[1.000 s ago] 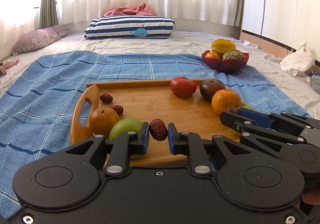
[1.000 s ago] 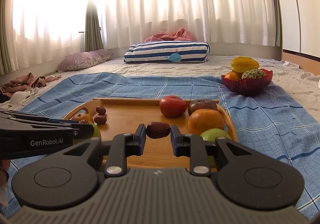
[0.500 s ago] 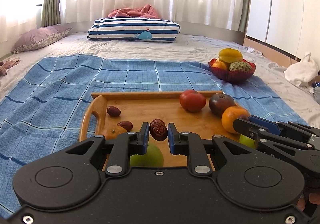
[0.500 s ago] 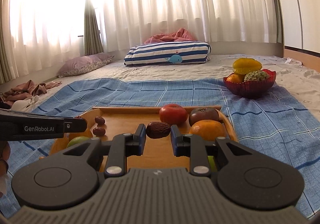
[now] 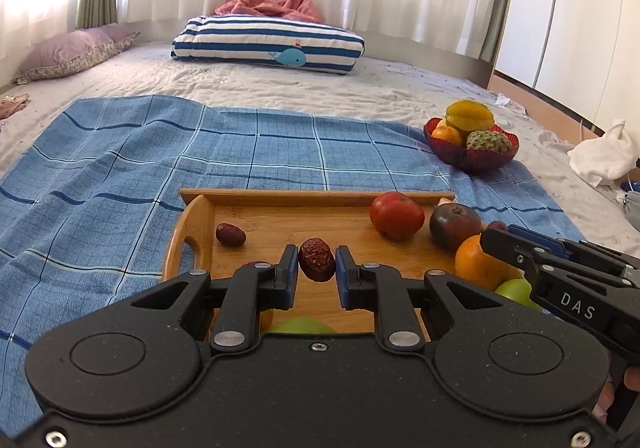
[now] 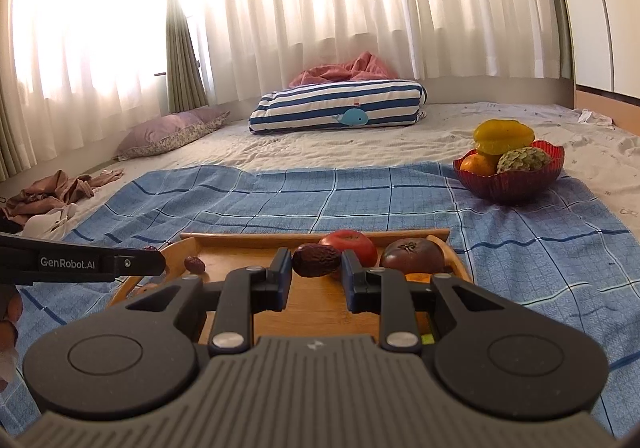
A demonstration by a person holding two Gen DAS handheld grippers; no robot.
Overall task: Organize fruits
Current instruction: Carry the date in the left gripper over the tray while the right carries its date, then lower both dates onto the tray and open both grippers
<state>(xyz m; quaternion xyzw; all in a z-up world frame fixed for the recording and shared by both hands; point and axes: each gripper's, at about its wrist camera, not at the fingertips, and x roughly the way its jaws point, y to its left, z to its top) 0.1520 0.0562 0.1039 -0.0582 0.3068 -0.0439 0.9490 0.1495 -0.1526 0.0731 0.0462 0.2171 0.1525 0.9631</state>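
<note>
Spread over the bed, a blue cloth (image 5: 120, 175) carries the tray (image 5: 280, 219) of loose fruit, and above it each gripper, left (image 5: 317, 272) and right (image 6: 316, 276), pinches one date (image 5: 317, 264) (image 6: 316, 260), probably bound for the red bowl (image 6: 516, 183).

My left gripper (image 5: 317, 266) is matte black with blue pads (silver screws); the right gripper (image 6: 316, 263) wears ribbed grey.
</note>
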